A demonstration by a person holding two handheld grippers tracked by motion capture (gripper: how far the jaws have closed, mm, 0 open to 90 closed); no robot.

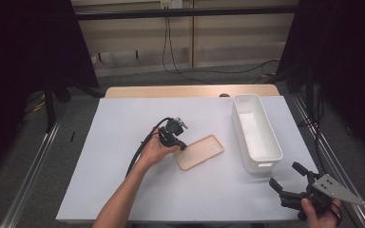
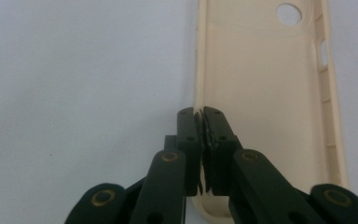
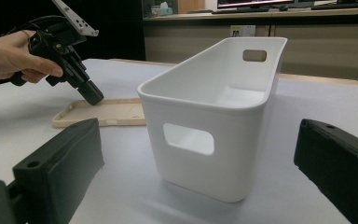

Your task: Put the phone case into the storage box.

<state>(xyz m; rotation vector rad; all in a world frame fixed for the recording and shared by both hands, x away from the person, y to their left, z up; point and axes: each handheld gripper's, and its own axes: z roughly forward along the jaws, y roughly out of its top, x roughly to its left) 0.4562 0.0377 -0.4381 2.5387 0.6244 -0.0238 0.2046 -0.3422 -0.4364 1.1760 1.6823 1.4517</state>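
My left gripper (image 2: 199, 114) clamped on the beige phone case (image 2: 265, 107) rim, case flat on the desk (image 1: 123, 156), my right gripper (image 1: 285, 176) jaws wide apart, facing the white bin (image 3: 214, 116).

A beige phone case (image 1: 199, 151), seemingly of soft matt plastic or rubber with a smooth inner face, is seen on a white sheet (image 1: 123, 180) that looks like matt paper. Beside the case, a white bin (image 1: 258, 135) of smooth, slightly glossy plastic is seen. Beyond the bin, a strip of the table (image 1: 171, 91) in pale wood is left uncovered. The black jaws of the left gripper (image 2: 199, 116) appear as matt plastic, set with small brass-coloured rivets.
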